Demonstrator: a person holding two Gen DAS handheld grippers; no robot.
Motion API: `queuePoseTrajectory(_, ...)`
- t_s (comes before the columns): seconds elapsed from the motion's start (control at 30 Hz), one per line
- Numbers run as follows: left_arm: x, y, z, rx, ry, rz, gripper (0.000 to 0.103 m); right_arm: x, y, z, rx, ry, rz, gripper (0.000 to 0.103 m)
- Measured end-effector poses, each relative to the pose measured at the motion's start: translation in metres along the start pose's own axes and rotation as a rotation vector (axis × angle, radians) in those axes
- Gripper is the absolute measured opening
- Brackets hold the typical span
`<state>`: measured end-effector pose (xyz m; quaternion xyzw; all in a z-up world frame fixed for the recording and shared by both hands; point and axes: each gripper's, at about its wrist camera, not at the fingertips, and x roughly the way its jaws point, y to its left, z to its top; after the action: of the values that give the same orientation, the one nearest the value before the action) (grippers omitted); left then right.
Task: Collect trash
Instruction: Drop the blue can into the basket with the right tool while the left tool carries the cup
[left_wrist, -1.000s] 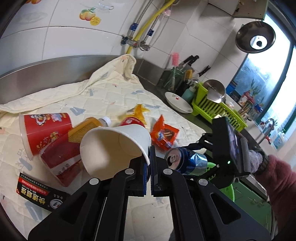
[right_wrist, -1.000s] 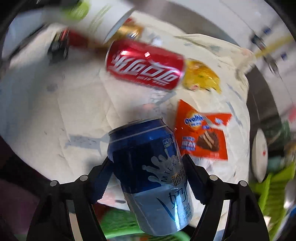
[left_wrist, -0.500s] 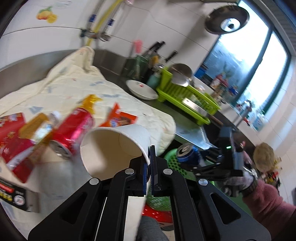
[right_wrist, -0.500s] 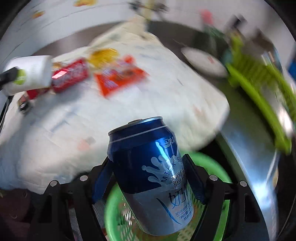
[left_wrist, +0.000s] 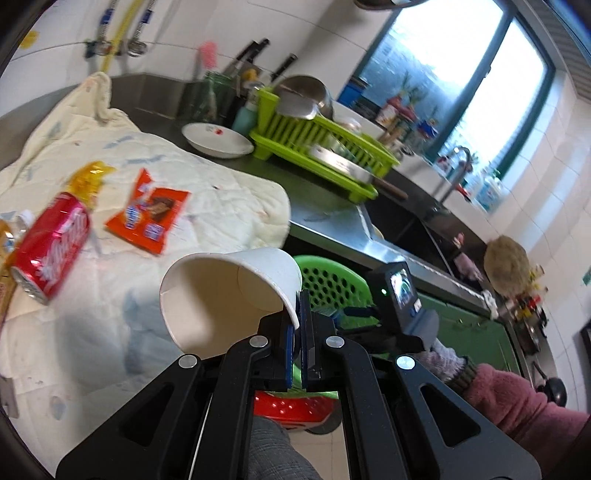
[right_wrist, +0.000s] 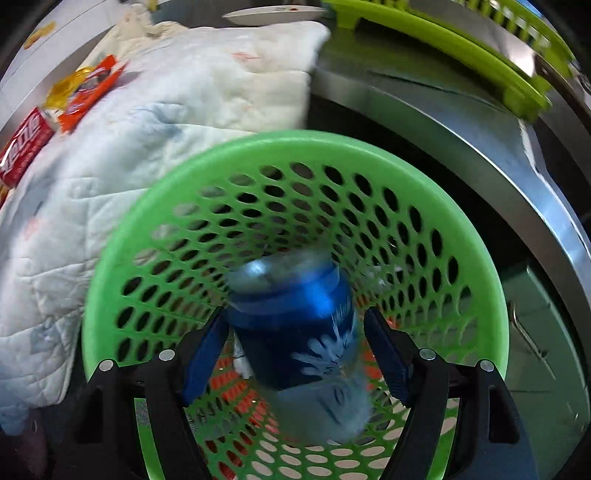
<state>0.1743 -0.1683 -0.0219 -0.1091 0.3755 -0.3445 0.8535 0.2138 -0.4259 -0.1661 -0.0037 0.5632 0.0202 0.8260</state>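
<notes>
Right gripper (right_wrist: 295, 354) opening, blue can (right_wrist: 295, 332) (held a second ago) dropping into green basket (right_wrist: 480, 258); left gripper (left_wrist: 298, 332) pinches paper cup (left_wrist: 229, 291)

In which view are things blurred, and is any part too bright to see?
Right wrist view: the blue can between the opening jaws is smeared by motion, while the green basket stays fairly sharp. Left wrist view: the cup is sharp, the red can and orange wrapper are slightly blurred, and the window is blown out to white; straight edges bend near the border.
</notes>
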Motion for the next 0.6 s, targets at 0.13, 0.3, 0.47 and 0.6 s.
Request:
queuePoseTrajectory(0.13,0.021,-0.019,-0.005,0.035,0.049,-0.028,0.001,-0.010,-0.008,-0.011,0.031,-0.027,-0.004,0.077)
queuePoseTrajectory(0.3,0.053,-0.037,-0.011,0.060,0.121,-0.060,0.001,-0.046,-0.019,-0.033,0.074,-0.104,0.016,0.080)
queuePoseTrajectory(0.47,0.087,-0.059,-0.019,0.108,0.197,-0.076,0.002,-0.084,-0.031,-0.055,0.119,-0.194,0.031,0.083)
queuePoseTrajectory(0.6,0.116,-0.069,-0.025,0.130,0.260,-0.076,0.002,-0.105,-0.037,-0.064,0.145,-0.266,0.026,0.085)
